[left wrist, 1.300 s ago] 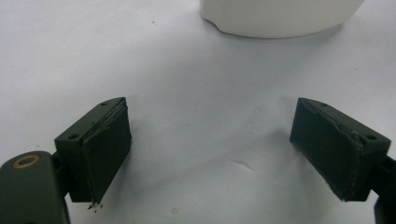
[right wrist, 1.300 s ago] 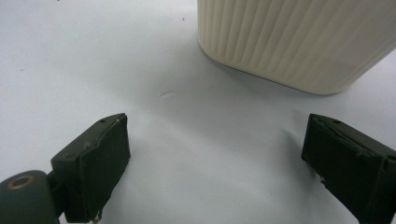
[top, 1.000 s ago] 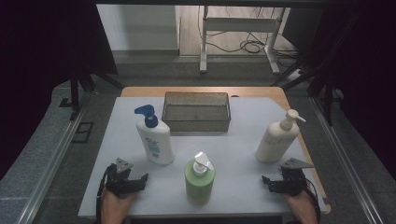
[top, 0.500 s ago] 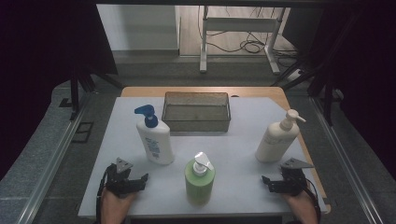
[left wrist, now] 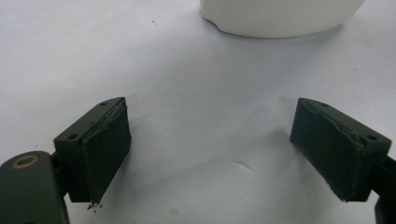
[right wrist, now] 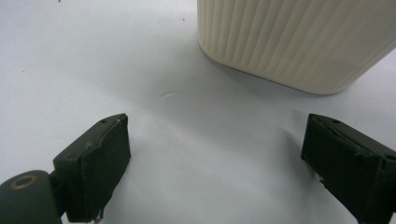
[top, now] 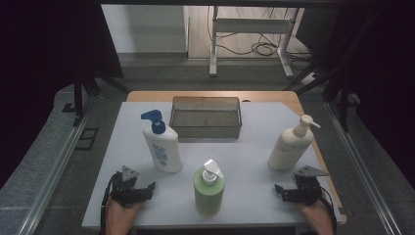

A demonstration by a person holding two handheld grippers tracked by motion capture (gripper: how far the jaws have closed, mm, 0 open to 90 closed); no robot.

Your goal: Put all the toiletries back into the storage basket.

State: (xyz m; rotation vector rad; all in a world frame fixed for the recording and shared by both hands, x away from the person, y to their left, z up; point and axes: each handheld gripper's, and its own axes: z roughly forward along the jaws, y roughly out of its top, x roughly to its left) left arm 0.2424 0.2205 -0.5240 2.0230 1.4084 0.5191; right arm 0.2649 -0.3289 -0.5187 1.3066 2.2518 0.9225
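Three pump bottles stand upright on the white table (top: 244, 147): a white one with a blue pump (top: 161, 143) at left, a green one with a white pump (top: 209, 188) at the front middle, and a cream one (top: 289, 145) at right. My left gripper (top: 146, 188) rests open near the front left, just below the blue-pump bottle; that bottle's white base (left wrist: 280, 16) lies ahead of its jaws (left wrist: 219, 154). Near the front right my right gripper (top: 280, 191) is open, with the cream bottle's ribbed base (right wrist: 299, 42) ahead of its jaws (right wrist: 224, 163). Neither holds anything.
A dark wire basket (top: 205, 116) sits at the back middle of the table. A wooden tabletop edge (top: 293, 100) shows beyond the white mat. Metal rails (top: 58, 166) run along both sides, and a table frame with cables (top: 254, 44) stands on the floor behind.
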